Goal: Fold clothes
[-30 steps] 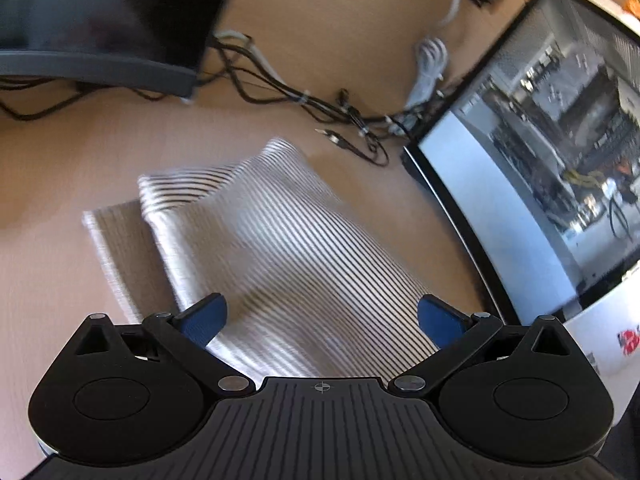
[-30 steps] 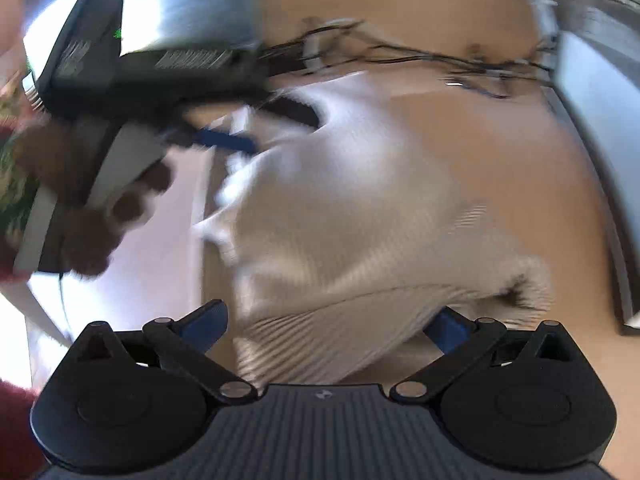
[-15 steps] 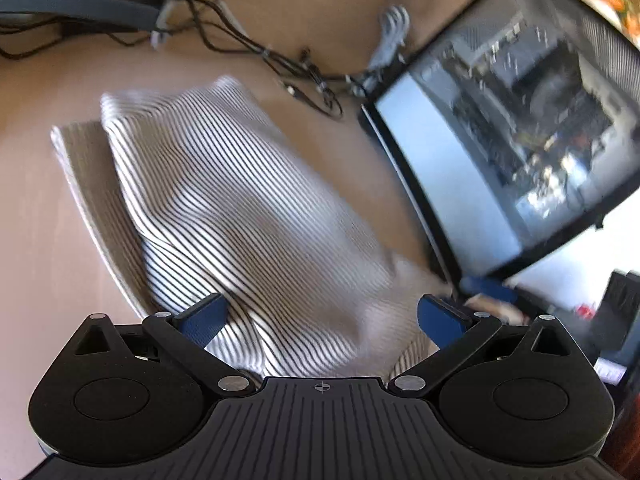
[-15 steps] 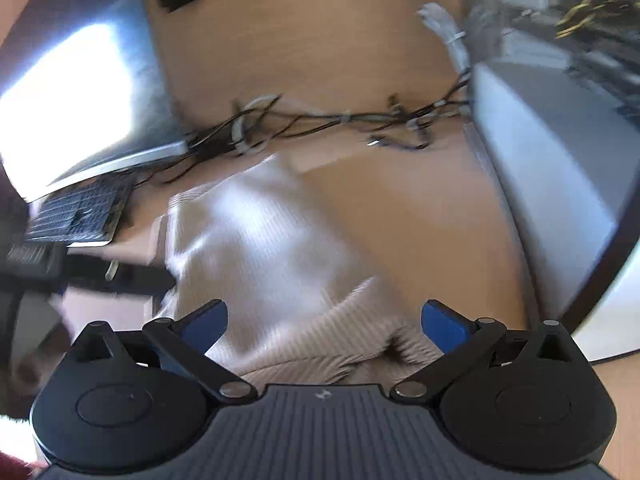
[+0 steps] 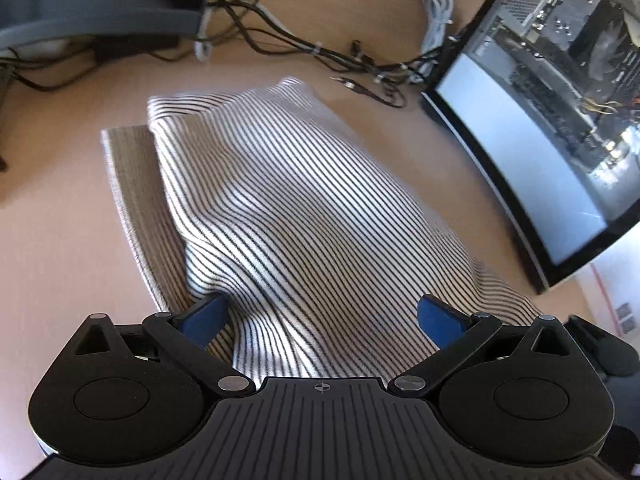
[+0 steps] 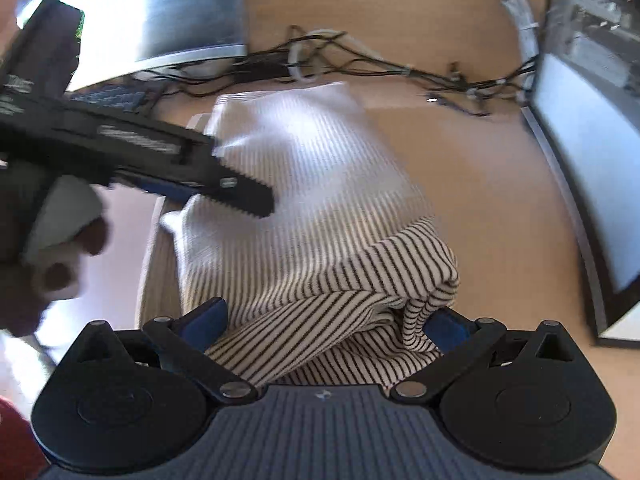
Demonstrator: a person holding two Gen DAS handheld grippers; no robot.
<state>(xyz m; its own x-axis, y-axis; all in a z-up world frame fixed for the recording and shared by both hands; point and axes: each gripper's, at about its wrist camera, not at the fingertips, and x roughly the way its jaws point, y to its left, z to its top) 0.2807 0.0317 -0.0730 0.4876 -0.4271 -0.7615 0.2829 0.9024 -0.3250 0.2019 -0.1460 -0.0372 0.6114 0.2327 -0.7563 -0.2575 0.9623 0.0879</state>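
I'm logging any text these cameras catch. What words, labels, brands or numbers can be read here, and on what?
None can be read.
White label strips on the left gripper's black body: print too blurred.
Small stickers at the right edge of the left wrist view: too small.
Striped garment and computer case: no legible text.

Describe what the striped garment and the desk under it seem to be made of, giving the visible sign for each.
Striped garment: probably soft knit fabric, matte; it drapes, bunches and creases, with thin dark stripes on cream.
Desk: looks like light wood or wood-effect laminate, smooth with a low sheen; faint grain, which of the two is unclear.
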